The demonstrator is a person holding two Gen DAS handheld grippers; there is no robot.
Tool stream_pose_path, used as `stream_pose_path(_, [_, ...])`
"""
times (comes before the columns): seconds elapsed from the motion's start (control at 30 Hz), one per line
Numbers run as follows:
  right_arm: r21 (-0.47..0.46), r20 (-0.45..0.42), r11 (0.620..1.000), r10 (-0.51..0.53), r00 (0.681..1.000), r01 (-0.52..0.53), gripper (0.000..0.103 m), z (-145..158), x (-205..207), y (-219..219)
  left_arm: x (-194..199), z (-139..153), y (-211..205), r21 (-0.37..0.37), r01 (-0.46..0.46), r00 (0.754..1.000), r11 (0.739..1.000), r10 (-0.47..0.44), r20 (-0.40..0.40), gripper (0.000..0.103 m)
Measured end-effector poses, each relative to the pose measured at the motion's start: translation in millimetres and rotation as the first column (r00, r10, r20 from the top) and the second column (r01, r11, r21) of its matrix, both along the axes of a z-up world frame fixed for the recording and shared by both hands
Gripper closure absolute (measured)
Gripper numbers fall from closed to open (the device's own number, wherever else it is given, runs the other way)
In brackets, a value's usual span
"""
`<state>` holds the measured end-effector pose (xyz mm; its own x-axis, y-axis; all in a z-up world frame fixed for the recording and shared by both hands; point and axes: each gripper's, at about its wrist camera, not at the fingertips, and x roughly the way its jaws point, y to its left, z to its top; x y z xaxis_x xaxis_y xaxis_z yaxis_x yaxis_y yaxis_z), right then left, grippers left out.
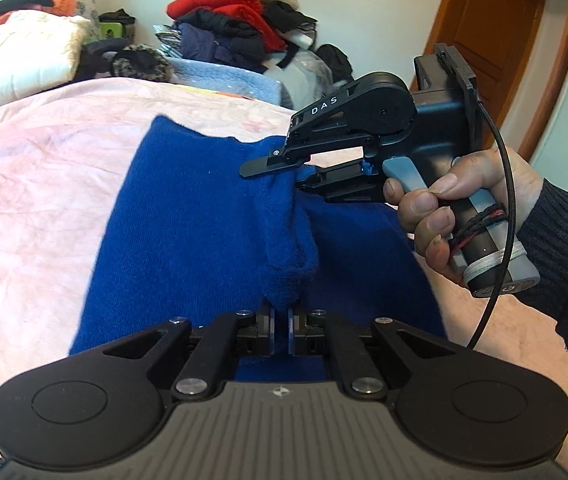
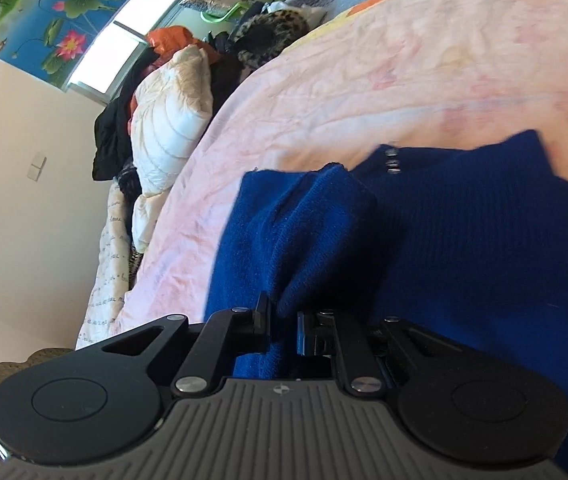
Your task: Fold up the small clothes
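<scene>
Both grippers sit on the blue sweater (image 1: 187,216), which lies spread on my pink bedspread (image 1: 35,184). Left gripper (image 1: 281,326): jaws together, clamped on a raised fold of the knit at 12 o'clock of its tips. Right gripper (image 2: 284,330), seen in my left view at 2 o'clock with my right hand (image 1: 456,216) on its trigger: jaws nearly together with a ridge of sweater between them, pinched. In the right view the sweater fills 3 o'clock. Piled clothes (image 1: 235,20) lie at 12 o'clock, a white pillow (image 1: 23,52) at 10.
</scene>
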<state>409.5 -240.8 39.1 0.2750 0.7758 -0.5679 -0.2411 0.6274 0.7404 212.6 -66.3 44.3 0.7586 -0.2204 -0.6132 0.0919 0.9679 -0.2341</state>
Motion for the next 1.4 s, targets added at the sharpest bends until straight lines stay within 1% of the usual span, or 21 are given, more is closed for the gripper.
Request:
stream_pose_path(0.23, [-0.013,0.004,0.998,-0.063,0.998,0.063,0.087,-8,-16,-55,0,-2,-40,0.01,0.081,0.997,0.997,-0.081,-0.008,0.097])
stream_pose_path(0.47, [-0.012,0.022,0.995,-0.101,0.995,0.102,0.087,-6,-22,-91,2,-5,-81,0.027,0.139,0.99,0.99,-0.138,-0.01,0.097])
stream_pose_path(0.63, [-0.021,0.036,0.993,-0.112,0.993,0.113,0.087,-11,-26,-114,7,-14,-94,0.055,0.162,0.987,0.985,-0.161,-0.021,0.097])
stream_pose_path(0.7, [-0.016,0.031,0.993,-0.117,0.993,0.117,0.087,-16,-27,-117,11,-20,-97,0.067,0.158,0.987,0.985,-0.156,-0.04,0.097])
stream_pose_path(0.77, [-0.003,0.028,0.993,-0.121,0.992,0.121,0.086,-21,-28,-117,13,-22,-97,0.074,0.156,0.987,0.985,-0.153,-0.043,0.097])
stream_pose_path(0.8, [0.014,0.018,0.992,-0.125,0.992,0.125,0.082,-23,-28,-119,14,-22,-98,0.075,0.157,0.987,0.985,-0.154,-0.042,0.097])
stream_pose_path(0.87, [0.059,-0.017,0.986,-0.155,0.988,0.156,0.078,-25,-25,-127,14,-23,-99,0.081,0.161,0.987,0.984,-0.158,-0.041,0.097])
stream_pose_path(0.9, [0.095,-0.029,0.977,-0.19,0.981,0.192,0.071,-26,-23,-134,14,-24,-99,0.082,0.161,0.987,0.984,-0.158,-0.041,0.097])
stream_pose_path(0.93, [0.138,-0.037,0.963,-0.23,0.972,0.233,0.063,-27,-22,-142,14,-25,-99,0.084,0.161,0.987,0.983,-0.158,-0.04,0.097])
stream_pose_path(1.0, [0.201,-0.058,0.928,-0.31,0.949,0.315,0.057,-31,-20,-155,13,-25,-99,0.089,0.161,0.987,0.983,-0.158,-0.038,0.097])
stream_pose_path(1.07, [0.219,-0.092,0.897,-0.372,0.924,0.383,0.056,-37,-14,-161,12,-26,-99,0.095,0.163,0.986,0.982,-0.16,-0.036,0.097])
stream_pose_path(1.1, [0.217,-0.101,0.892,-0.383,0.918,0.396,0.057,-39,-11,-161,12,-26,-99,0.096,0.164,0.986,0.982,-0.161,-0.036,0.097])
stream_pose_path(1.13, [0.206,-0.094,0.892,-0.391,0.916,0.402,0.062,-41,-9,-158,12,-26,-100,0.097,0.165,0.986,0.981,-0.162,-0.037,0.097])
stream_pose_path(1.17, [0.2,-0.074,0.898,-0.384,0.92,0.391,0.074,-40,-8,-154,12,-26,-100,0.097,0.167,0.986,0.981,-0.164,-0.038,0.097])
stream_pose_path(1.2, [0.194,-0.043,0.908,-0.37,0.928,0.371,0.092,-38,-9,-150,11,-25,-100,0.098,0.17,0.985,0.981,-0.167,-0.038,0.097])
stream_pose_path(1.27, [0.176,0.04,0.917,-0.369,0.929,0.357,0.092,-26,-15,-147,11,-26,-99,0.103,0.176,0.984,0.979,-0.174,-0.037,0.097])
stream_pose_path(1.3, [0.174,0.073,0.917,-0.376,0.924,0.359,0.093,-20,-18,-149,10,-26,-100,0.103,0.177,0.984,0.979,-0.174,-0.036,0.097])
stream_pose_path(1.33, [0.156,0.082,0.913,-0.392,0.916,0.376,0.093,-19,-17,-153,10,-27,-100,0.104,0.177,0.984,0.979,-0.174,-0.036,0.097])
stream_pose_path(1.4, [0.098,0.046,0.908,-0.414,0.909,0.408,0.093,-32,-15,-160,10,-28,-103,0.112,0.178,0.984,0.978,-0.175,-0.035,0.097])
